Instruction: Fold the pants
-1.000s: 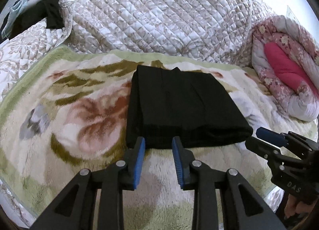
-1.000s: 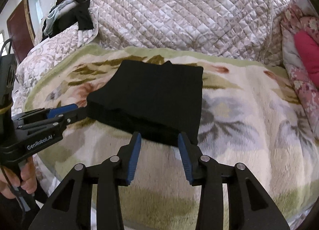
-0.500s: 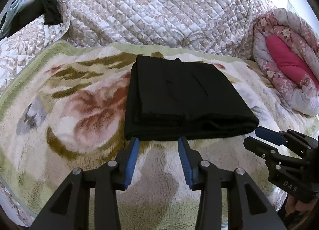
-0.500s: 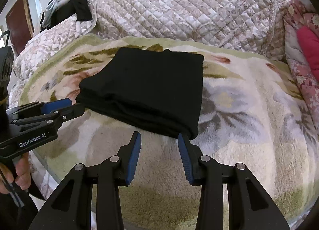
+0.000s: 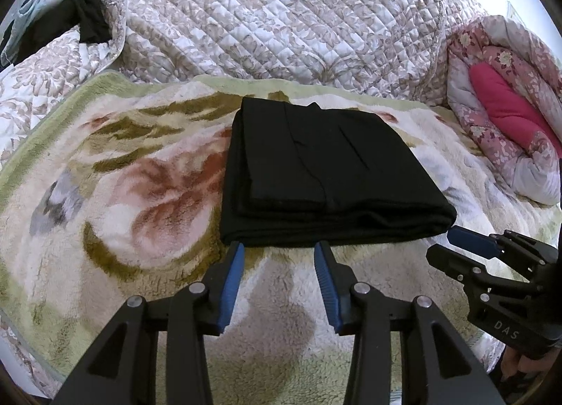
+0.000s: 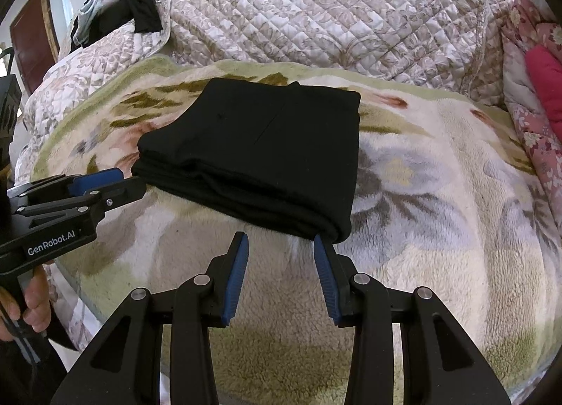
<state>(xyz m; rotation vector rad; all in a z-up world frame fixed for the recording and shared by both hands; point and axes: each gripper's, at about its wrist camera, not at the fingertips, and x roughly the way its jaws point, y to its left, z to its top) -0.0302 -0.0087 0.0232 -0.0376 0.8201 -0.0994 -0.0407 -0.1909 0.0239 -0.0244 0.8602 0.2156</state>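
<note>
Far left in the left wrist view, a heap of dark and pale clothes [image 5: 59,15] is seen piled at the edge of the quilted cover [image 5: 281,15]. Next comes the fleecy floral blanket [image 5: 116,190], spread flat, and on its middle the black pants [image 5: 326,173] are laid as a neat folded stack, layers visible along the near edge. Just short of that edge the left gripper [image 5: 279,252] is held with its blue-padded jaws parted and nothing between them, the tips close to the fabric but apart from it. Further right, the right gripper [image 5: 453,245] is caught side-on beside the stack's near right corner. From its own camera the right gripper [image 6: 279,241] is shown spread wide and empty, its right fingertip just at the pants [image 6: 267,152] corner; whether it touches cannot be told. At the far right, a rolled pink floral comforter [image 5: 505,113] is seen lying against the quilted cover.
</note>
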